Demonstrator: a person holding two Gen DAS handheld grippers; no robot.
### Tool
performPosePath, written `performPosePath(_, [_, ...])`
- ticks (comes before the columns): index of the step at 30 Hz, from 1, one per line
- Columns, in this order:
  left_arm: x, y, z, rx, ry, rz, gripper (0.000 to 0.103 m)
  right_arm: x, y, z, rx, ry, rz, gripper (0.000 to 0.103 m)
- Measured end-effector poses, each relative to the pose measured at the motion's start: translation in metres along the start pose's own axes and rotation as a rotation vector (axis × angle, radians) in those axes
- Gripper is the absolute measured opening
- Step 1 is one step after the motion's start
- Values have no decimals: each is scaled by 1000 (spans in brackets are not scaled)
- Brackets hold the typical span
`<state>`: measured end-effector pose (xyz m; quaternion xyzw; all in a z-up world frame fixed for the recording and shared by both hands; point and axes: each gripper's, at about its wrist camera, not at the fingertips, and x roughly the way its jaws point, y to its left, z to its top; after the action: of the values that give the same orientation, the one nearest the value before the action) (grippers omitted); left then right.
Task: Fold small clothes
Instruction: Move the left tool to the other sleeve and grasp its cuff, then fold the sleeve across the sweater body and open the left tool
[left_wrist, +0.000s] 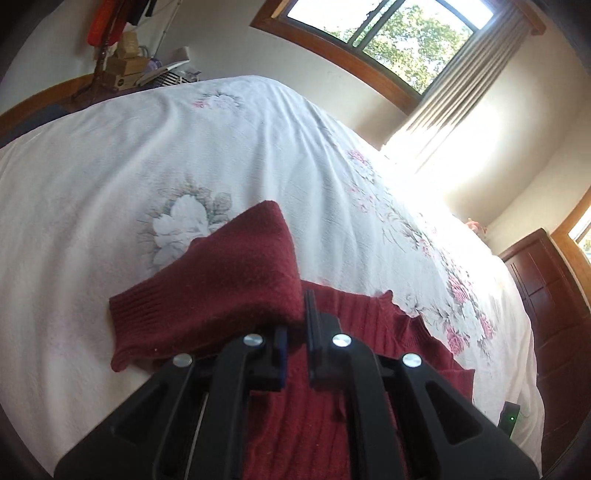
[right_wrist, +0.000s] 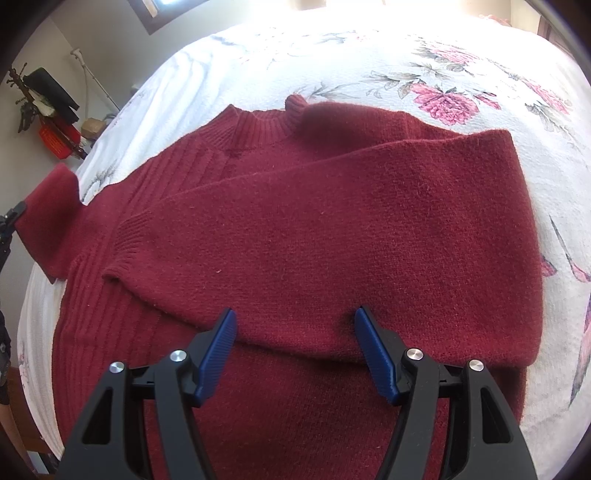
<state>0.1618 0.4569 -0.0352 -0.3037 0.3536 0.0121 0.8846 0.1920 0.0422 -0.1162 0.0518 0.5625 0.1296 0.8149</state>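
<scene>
While left gripper (left_wrist: 295, 325) pinches sleeve (left_wrist: 221, 280), right gripper (right_wrist: 295, 354) hovers, fingers wide apart, empty, over sweater (right_wrist: 332, 229) on bed (right_wrist: 480, 66).

The sweater (right_wrist: 314, 229) lies flat on the bed (right_wrist: 480, 48), one sleeve (right_wrist: 332, 206) folded across its body, the other sleeve (left_wrist: 221, 280) out at the bed's left edge.

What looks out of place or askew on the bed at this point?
Nothing damaged or spilled. The sweater lies half-folded: one sleeve is across the body, while the other sleeve is pinched in the left gripper. The right gripper is open.
</scene>
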Motion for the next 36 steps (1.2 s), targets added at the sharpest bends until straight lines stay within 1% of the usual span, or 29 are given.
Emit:
performPosePath(2, [9, -19, -10, 14, 18, -26, 6, 0, 1, 0, -5, 0, -6, 67])
performPosePath(5, [23, -35, -27, -4, 41, -70, 6, 1, 2, -1, -7, 0, -10, 67])
performPosePath(7, [37, -40, -42, -4, 70, -66, 7, 1, 2, -1, -8, -1, -10, 67])
performPosePath(10, [56, -33, -67, -30, 140, -58, 10, 3, 2, 0, -8, 1, -11, 67])
performPosePath(12, [70, -21, -84, -47, 219, -61, 19, 4, 3, 0, -9, 2, -14, 68])
performPosePath(13, [75, -15, -92, -52, 251, -55, 21, 4, 3, 0, -9, 3, -16, 68])
performPosePath(15, [86, -2, -100, -76, 317, -26, 22, 6, 4, 0, -9, 5, -21, 69])
performPosePath(16, [88, 4, -102, -100, 349, -29, 22, 6, 5, 1, -11, 6, -29, 69])
performPosePath(17, [84, 8, -102, -125, 354, -53, 22, 5, 6, 2, -11, 6, -37, 69])
performPosePath(18, [78, 11, -101, -138, 351, -64, 26, 3, 8, 3, -9, 2, -44, 69])
performPosePath(19, [71, 11, -98, -131, 347, -52, 29, 1, 9, 5, -3, -3, -49, 69])
performPosePath(20, [63, 12, -94, -114, 340, -23, 33, -2, 11, 7, 1, -8, -54, 69])
performPosePath(21, [55, 12, -87, -94, 326, 9, 34, -5, 14, 8, 1, -16, -54, 69])
performPosePath(23, [37, 16, -70, -69, 276, 37, 36, -13, 23, 10, -11, -27, -32, 69])
performPosePath(25, [21, 23, -55, -36, 221, 82, 44, -19, 36, 11, -11, -27, 15, 69])
performPosePath(27, [13, 30, -49, 10, 174, 153, 64, -20, 51, 13, 3, -20, 94, 69])
performPosePath(28, [12, 34, -48, 23, 166, 195, 66, -18, 61, 14, 4, -12, 133, 69])
performPosePath(29, [13, 40, -47, 28, 168, 223, 67, -15, 73, 17, -6, 5, 170, 69])
performPosePath(30, [13, 46, -46, 26, 176, 236, 67, -10, 87, 20, -23, 22, 196, 69])
performPosePath(34, [20, 65, -44, -3, 218, 232, 71, 12, 146, 36, -103, 72, 205, 68])
performPosePath(36, [20, 69, -42, 12, 214, 253, 75, 22, 170, 45, -114, 102, 256, 67])
